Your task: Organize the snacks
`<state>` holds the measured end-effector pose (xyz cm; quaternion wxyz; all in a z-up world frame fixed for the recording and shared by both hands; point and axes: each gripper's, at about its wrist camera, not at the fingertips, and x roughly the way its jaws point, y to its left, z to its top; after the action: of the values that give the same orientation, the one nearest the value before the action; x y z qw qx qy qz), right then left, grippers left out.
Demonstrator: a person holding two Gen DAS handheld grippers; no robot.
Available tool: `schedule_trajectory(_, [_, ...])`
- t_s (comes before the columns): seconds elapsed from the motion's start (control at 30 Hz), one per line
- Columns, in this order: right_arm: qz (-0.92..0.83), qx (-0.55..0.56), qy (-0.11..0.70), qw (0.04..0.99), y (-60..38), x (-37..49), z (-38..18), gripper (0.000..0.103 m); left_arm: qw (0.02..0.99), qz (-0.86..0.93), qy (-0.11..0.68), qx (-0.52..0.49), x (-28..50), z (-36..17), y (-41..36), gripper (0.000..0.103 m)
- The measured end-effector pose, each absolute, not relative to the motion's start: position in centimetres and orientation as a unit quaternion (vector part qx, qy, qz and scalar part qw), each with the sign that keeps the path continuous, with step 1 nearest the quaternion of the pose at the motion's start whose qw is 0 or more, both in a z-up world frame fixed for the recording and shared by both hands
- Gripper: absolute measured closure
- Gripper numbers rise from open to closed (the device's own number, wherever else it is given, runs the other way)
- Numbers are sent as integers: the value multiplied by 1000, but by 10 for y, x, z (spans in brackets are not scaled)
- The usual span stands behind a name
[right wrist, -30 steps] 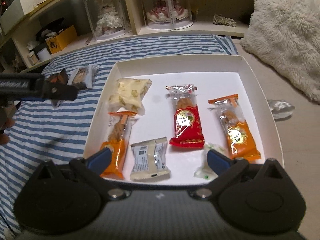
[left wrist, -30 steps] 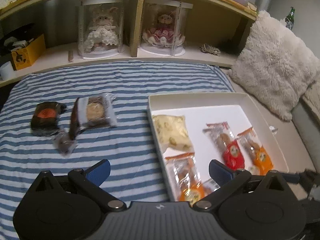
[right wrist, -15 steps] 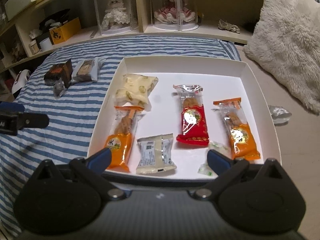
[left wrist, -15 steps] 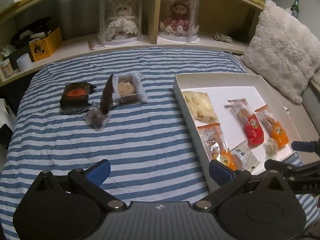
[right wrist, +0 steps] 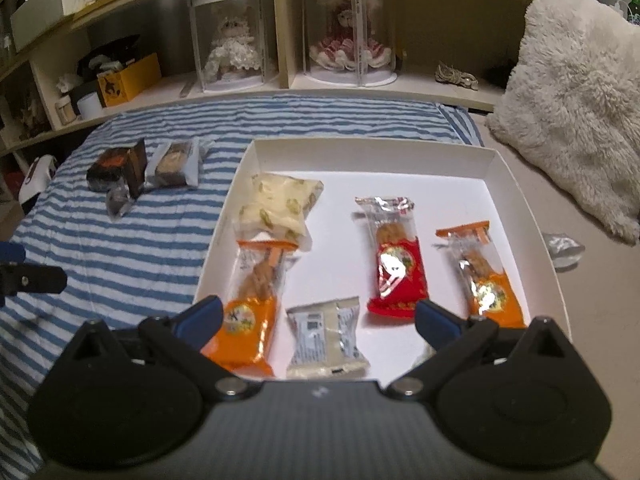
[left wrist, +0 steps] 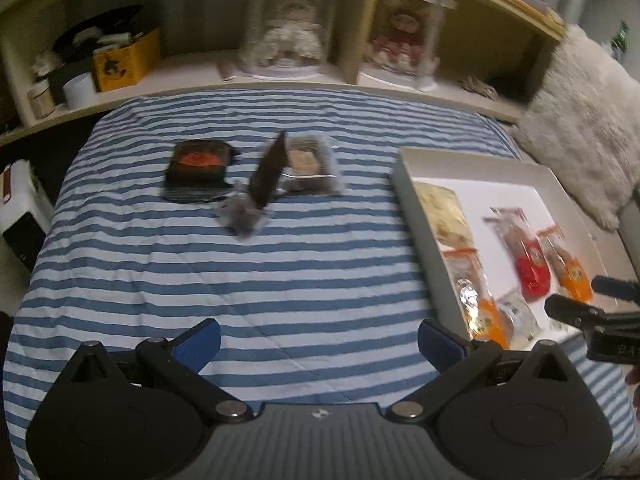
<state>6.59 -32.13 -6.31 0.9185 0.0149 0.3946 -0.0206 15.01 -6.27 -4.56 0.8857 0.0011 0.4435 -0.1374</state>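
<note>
A white tray (right wrist: 504, 168) on the striped bed holds several wrapped snacks: a pale nougat pack (right wrist: 278, 206), a red pack (right wrist: 394, 264), two orange packs (right wrist: 252, 300) (right wrist: 482, 280) and a small white pack (right wrist: 326, 334). On the blanket left of the tray lie a dark box with a red label (left wrist: 198, 170), a clear-wrapped cake (left wrist: 310, 164) and a small dark candy (left wrist: 244, 214). My left gripper (left wrist: 318, 344) hangs open over bare blanket, well short of those snacks. My right gripper (right wrist: 318, 320) stands open above the tray's near edge, holding nothing.
A wooden shelf (right wrist: 280, 88) behind the bed carries two dolls in clear cases (right wrist: 228, 52), a yellow box (right wrist: 128, 78) and small jars. A fluffy white pillow (right wrist: 572, 96) lies right of the tray, with a crumpled wrapper (right wrist: 564, 246) beside it.
Both grippers have drawn back and up from the bed, so more of the blanket and tray shows. The left view has swung leftward. No snack has moved.
</note>
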Motion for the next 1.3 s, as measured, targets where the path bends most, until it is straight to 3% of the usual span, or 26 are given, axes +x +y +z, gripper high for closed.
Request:
schedule_trajectory(0.4, [24, 19, 346, 938, -284, 104, -59, 0, 914, -119, 387, 1, 185, -54, -37, 0])
schedule_trajectory(0.53, [45, 36, 311, 949, -270, 126, -54, 0, 911, -124, 390, -38, 206, -65, -31, 0])
schedule_trajectory(0.8, [105, 120, 319, 934, -248, 198, -48, 2, 905, -109, 388, -140, 237, -94, -10, 0])
schedule_trajectory(0.83, [111, 134, 326, 929, -245, 208, -49, 5, 903, -109, 387, -153, 241, -97, -9, 1])
schedule_trajectory(0.9, [133, 151, 341, 918, -237, 225, -53, 23, 899, -106, 391, -169, 250, -105, -7, 7])
schedule_trajectory(0.97, [148, 167, 358, 907, -229, 244, -59, 31, 892, -103, 400, -186, 258, -114, -6, 16])
schedule_trajectory(1.13, [165, 159, 380, 896, -203, 276, -73, 43, 885, -89, 395, -229, 272, -126, -1, 17])
schedule_trajectory(1.23, [175, 149, 390, 892, -190, 289, -80, 55, 886, -85, 389, -238, 279, -126, -2, 29])
schedule_trajectory(1.3, [176, 139, 394, 891, -184, 294, -83, 78, 888, -83, 388, -233, 282, -127, -6, 38])
